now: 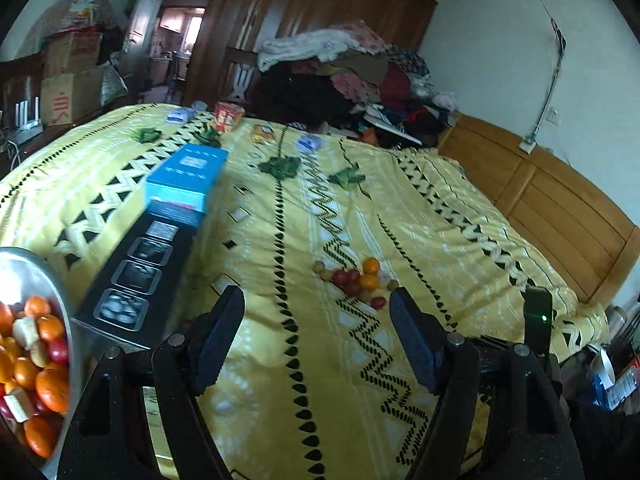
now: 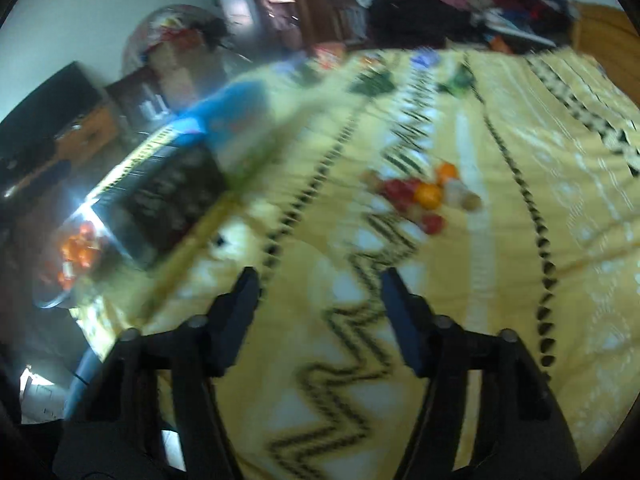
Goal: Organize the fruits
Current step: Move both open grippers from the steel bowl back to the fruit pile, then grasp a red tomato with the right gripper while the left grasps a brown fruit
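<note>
A small pile of loose fruits, oranges, red and brownish pieces, lies on the yellow patterned bedspread. It also shows in the blurred right wrist view. A metal bowl with several oranges and other fruit sits at the left edge; it also shows in the right wrist view. My left gripper is open and empty, short of the pile. My right gripper is open and empty, also short of the pile.
A long black box and a blue box lie on the bed between bowl and pile. Green leafy items, a red cup and small packets sit farther back. A clothes heap and wooden headboard lie beyond.
</note>
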Tool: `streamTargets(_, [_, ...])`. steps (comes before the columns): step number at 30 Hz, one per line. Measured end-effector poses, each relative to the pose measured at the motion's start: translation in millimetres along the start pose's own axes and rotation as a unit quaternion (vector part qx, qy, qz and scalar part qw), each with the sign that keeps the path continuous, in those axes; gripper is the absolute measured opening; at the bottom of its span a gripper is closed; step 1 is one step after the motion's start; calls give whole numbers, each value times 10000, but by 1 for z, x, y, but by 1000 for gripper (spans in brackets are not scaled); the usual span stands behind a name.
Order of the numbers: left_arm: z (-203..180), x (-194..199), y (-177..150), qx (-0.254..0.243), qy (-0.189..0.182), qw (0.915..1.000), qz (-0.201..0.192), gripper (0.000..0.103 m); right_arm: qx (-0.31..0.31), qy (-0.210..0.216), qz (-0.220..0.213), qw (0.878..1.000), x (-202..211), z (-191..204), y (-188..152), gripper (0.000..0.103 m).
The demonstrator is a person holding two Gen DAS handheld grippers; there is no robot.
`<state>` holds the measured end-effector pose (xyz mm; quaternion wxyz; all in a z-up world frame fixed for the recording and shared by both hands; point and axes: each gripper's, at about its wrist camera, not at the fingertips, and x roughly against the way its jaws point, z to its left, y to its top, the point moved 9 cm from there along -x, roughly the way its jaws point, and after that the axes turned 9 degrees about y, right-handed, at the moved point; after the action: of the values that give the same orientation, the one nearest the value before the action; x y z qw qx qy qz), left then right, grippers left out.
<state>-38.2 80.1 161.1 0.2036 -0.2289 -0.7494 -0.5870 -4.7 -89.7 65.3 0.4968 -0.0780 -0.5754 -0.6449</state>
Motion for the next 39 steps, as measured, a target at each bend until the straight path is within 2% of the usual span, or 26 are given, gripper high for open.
streamTargets(1, [-9, -13, -5, -27, -37, 9999, 143, 76, -58, -47, 61, 10000, -5, -16, 0, 45])
streamTargets(2, [-14, -23, -10, -39, -54, 9997, 241, 76, -73, -101, 91, 9999, -9, -26, -1, 44])
streamTargets(4, [-20, -45, -17, -59, -37, 9991, 418, 76, -83, -216, 185, 9996, -25, -48, 5, 44])
streamTargets(8, [-23, -81, -26, -83, 51, 9977, 673, 76, -35, -175, 381, 9991, -60, -79, 16, 44])
streamTargets(14, [-26, -131, -32, -173, 80, 9951, 973, 72, 335, -171, 511, 9980, -97, -98, 37, 44])
streamTargets(18, [-41, -159, -33, -268, -27, 9940, 1061, 71, 288, -83, 562, 9980, -109, -108, 34, 43])
streamTargets(20, [-49, -173, -33, -290, -75, 9934, 1106, 71, 257, -4, 593, 9979, -114, -109, 31, 28])
streamTargets(21, [-54, -181, -34, -305, -112, 9928, 1149, 69, 237, -19, 602, 9979, -114, -110, 29, 24])
streamTargets(26, [-87, -228, -49, -635, -426, 9870, 1415, 63, -162, -5, 158, 9997, -84, -115, 35, 24])
streamTargets(29, [-106, -257, -62, -696, -576, 9829, 1604, 50, -558, 43, -188, 9983, -56, -125, 37, 24])
streamTargets(34, [-115, -291, -70, -545, -420, 9817, 1777, 46, -820, 155, -326, 9960, -42, -132, 35, 24])
streamTargets(39, [-121, -310, -76, -650, -291, 9794, 1890, 39, -822, 263, -381, 9955, -42, -129, 39, 24])
